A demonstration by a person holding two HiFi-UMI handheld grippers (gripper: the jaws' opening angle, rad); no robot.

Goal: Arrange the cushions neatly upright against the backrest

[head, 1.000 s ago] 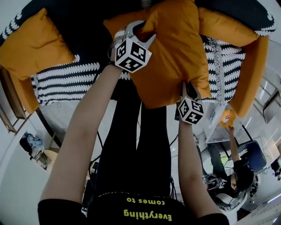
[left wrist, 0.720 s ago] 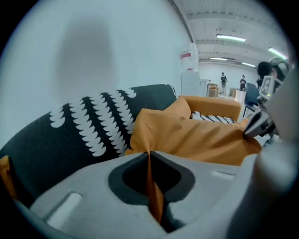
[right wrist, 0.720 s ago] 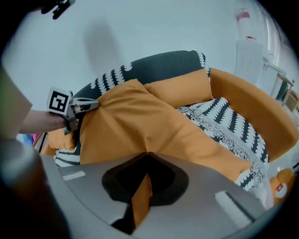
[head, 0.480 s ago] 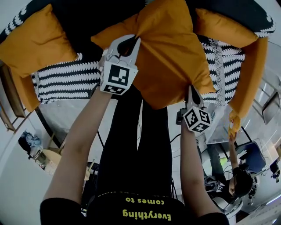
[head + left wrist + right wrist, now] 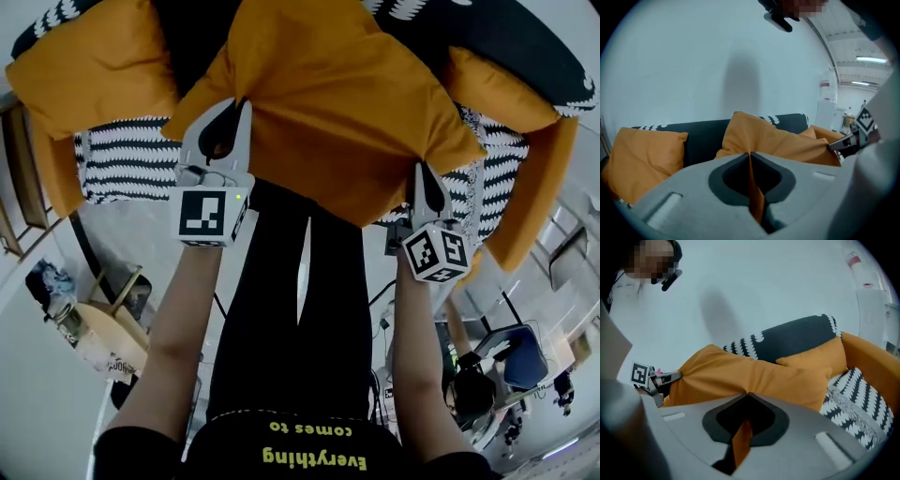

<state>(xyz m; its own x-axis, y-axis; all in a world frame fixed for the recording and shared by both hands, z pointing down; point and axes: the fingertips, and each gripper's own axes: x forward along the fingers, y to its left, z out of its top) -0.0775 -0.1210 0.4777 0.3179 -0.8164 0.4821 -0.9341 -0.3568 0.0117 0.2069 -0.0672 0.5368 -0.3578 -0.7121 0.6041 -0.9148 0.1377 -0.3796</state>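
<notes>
The left gripper (image 5: 236,107) and right gripper (image 5: 419,172) are both closed tight, each pinching a fold at the near edge of the large orange fabric cushion (image 5: 328,103) — it hangs over the front edge of the black-and-white patterned sofa seat (image 5: 131,155).

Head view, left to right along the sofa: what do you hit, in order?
left cushion → left gripper → middle cushion, pinched by both grippers → right gripper → right cushion → sofa arm

Head view looks steeply down; both gripper views sit close against the orange cushion (image 5: 328,103), apparently sharing it.
</notes>
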